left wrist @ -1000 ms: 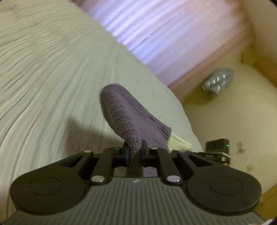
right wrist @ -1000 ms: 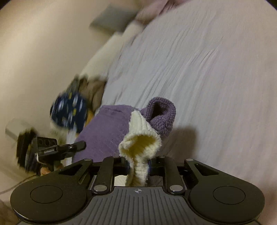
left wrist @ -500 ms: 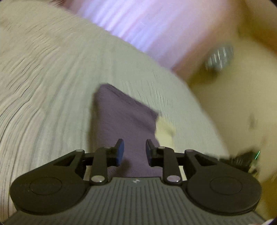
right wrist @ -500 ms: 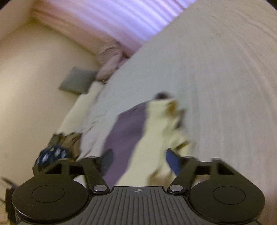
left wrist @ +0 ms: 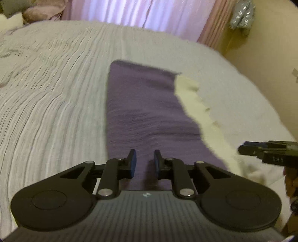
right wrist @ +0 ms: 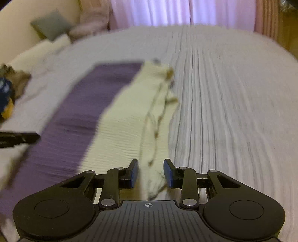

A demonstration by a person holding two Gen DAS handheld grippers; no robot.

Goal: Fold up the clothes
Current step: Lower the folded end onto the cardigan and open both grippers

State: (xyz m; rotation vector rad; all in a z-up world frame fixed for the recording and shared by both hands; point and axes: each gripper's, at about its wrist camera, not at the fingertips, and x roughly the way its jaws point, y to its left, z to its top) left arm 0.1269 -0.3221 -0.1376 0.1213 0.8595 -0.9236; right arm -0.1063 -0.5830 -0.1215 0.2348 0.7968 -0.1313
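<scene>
Garment (left wrist: 145,111): a long knitted strip, purple (right wrist: 89,104) along one side and cream (right wrist: 126,119) along the other, lying flat on the bed (left wrist: 55,93), running from 6 toward 12 o'clock. Cream edge is ragged. Bedspread is pale grey, ribbed and wrinkled. Left gripper (left wrist: 144,163) points down over the purple end, jaws apart and closing, gripping nothing. Right gripper (right wrist: 150,172) points down over the cream end, jaws apart and closing; cloth lies between them, untouched by the pads. Curtain (right wrist: 167,11) at 12 o'clock.

Faint blurred characters on right gripper (left wrist: 268,150) body; not legible.
</scene>
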